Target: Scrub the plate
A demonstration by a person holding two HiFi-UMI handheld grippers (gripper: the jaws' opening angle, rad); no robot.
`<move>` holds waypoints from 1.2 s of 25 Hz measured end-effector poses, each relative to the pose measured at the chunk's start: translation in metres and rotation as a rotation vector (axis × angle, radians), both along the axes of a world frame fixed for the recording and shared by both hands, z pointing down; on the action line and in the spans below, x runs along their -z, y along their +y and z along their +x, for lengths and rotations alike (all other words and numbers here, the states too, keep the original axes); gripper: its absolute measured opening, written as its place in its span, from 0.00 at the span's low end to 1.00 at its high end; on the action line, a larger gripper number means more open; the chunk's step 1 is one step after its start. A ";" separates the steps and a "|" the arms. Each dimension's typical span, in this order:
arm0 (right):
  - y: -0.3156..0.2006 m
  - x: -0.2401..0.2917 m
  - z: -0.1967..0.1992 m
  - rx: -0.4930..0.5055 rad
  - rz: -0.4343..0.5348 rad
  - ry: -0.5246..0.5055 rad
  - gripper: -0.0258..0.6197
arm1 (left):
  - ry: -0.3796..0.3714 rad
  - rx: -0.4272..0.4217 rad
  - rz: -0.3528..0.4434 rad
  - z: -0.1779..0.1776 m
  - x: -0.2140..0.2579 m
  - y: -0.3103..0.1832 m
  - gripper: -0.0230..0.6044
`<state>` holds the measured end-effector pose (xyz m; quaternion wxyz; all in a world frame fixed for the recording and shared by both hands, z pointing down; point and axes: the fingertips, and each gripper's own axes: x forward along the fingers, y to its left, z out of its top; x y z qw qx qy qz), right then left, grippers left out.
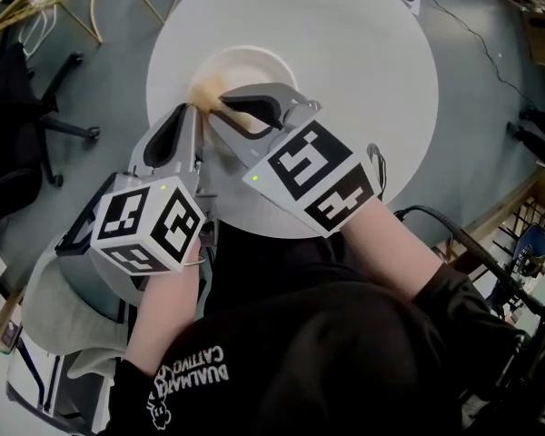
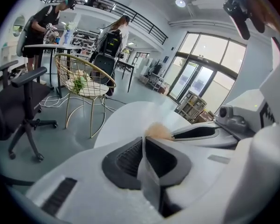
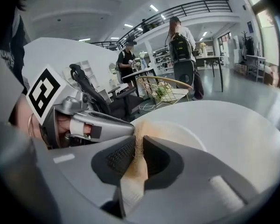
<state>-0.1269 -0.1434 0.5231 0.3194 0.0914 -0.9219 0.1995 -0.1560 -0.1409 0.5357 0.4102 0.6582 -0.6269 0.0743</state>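
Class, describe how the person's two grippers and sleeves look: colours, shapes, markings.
The left gripper and right gripper: pale grey shells, black ribbed pads, a green light, each topped by a white cube with black square markers. Both sleeves are black, with white lettering by the left cuff.

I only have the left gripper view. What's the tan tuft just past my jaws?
Observer: A tan scrub pad, clamped in the right gripper.
Operator: Where is it working?
Observer: In the head view, at the left rim of the plate.
Operator: And my own tip?
Observer: The left gripper is at that same rim beside the pad, and it appears to pinch it.
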 end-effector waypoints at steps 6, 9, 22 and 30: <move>0.008 -0.014 0.010 0.035 -0.011 0.058 0.13 | 0.042 -0.001 -0.018 0.013 -0.007 0.015 0.07; 0.013 -0.020 0.013 0.057 0.022 0.114 0.13 | 0.056 0.014 -0.039 0.015 -0.015 0.023 0.07; -0.027 -0.017 0.072 -0.065 0.052 0.298 0.13 | 0.053 0.030 -0.096 0.021 -0.012 0.032 0.08; -0.040 -0.012 0.094 -0.124 0.050 0.332 0.13 | 0.123 0.058 -0.130 0.025 -0.009 0.032 0.08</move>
